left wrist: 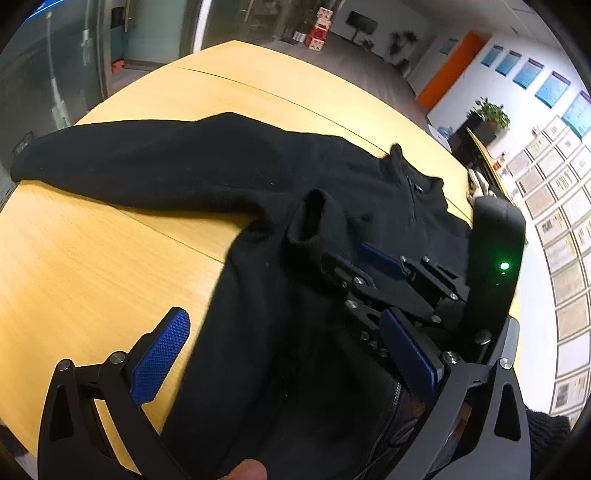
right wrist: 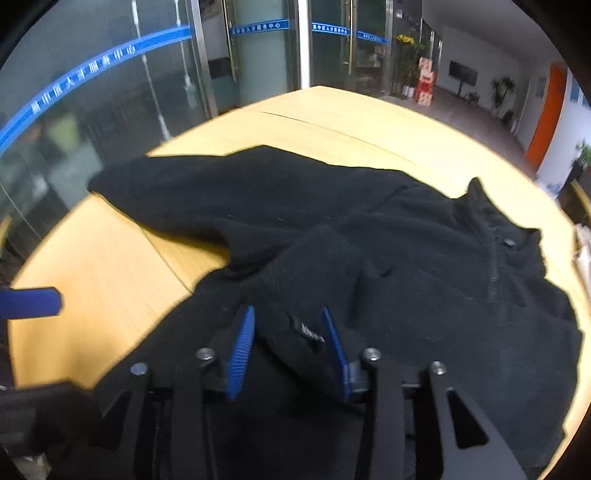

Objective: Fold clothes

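Observation:
A black fleece jacket (left wrist: 229,173) lies spread on a wooden table (left wrist: 92,258), one sleeve stretched far left and the collar at right. My left gripper (left wrist: 291,339) is open over the jacket's near hem, holding nothing. My right gripper (right wrist: 290,332) straddles the other sleeve's cuff (right wrist: 303,325), which lies folded over the body; the jaws stand a little apart with the cloth between them. In the left wrist view the right gripper (left wrist: 354,266) shows at that cuff (left wrist: 314,218). The jacket (right wrist: 332,221) fills the right wrist view, and a left finger pad (right wrist: 29,302) shows at its left edge.
The table's (right wrist: 103,280) far edge curves around behind the jacket. Glass walls (right wrist: 110,92) stand beyond it on the left. An office floor with plants and boxes (left wrist: 317,33) lies behind. White items (left wrist: 480,184) sit at the table's right edge.

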`<action>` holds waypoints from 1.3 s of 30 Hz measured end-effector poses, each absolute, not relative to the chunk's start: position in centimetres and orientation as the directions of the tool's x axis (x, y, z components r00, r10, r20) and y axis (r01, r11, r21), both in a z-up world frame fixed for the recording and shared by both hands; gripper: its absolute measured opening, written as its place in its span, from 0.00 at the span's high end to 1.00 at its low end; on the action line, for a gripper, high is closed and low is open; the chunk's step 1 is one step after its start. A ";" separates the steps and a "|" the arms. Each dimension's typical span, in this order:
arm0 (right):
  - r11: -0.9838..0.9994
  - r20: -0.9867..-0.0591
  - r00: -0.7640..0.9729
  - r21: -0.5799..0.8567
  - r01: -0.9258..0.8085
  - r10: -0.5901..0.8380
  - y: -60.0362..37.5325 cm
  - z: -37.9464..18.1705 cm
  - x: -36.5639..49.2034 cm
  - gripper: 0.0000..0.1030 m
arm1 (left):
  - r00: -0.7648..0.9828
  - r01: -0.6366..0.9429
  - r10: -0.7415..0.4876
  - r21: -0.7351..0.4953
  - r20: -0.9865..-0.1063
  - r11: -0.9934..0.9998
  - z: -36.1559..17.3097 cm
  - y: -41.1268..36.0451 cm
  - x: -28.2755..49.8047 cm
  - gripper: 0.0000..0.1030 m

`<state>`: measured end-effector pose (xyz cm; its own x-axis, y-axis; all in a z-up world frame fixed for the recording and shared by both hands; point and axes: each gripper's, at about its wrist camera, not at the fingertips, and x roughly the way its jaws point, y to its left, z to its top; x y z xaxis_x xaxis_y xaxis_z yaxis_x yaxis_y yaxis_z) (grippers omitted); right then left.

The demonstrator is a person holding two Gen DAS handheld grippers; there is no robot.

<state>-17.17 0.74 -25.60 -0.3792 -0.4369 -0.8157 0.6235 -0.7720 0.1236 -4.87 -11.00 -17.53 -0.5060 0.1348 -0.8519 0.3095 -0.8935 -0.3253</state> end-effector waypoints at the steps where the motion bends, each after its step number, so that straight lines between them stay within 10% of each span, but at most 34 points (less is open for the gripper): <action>1: -0.767 -0.814 -0.356 0.161 0.622 -0.459 1.0 -25.6 -17.5 0.60 | -0.513 0.324 0.132 -0.334 -0.848 -0.885 -17.5 -11.4 -4.8 0.00; 16: -0.930 -0.752 -0.602 0.037 0.365 -0.266 13.4 -13.2 -16.1 0.43 | -0.572 0.475 -0.018 -0.313 -0.820 -0.823 -15.2 -14.5 -6.2 0.00; 26: -0.966 -0.798 -0.596 -0.215 0.146 0.087 20.8 0.0 -13.1 0.32 | -0.626 0.490 -0.107 -0.282 -0.773 -0.825 -3.3 -17.5 -4.0 0.00; 39: -0.961 -0.768 -0.636 -0.227 0.157 0.077 19.4 3.8 -13.3 0.19 | -0.608 0.410 -0.184 -0.107 -0.772 -0.906 0.2 -19.3 -3.3 0.00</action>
<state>-13.27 19.36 3.82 -0.6361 0.0773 -0.7677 0.1568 -0.9612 -0.2268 -3.27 -19.28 0.22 -0.6082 -0.1841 -0.7722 0.4099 -0.9059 -0.1069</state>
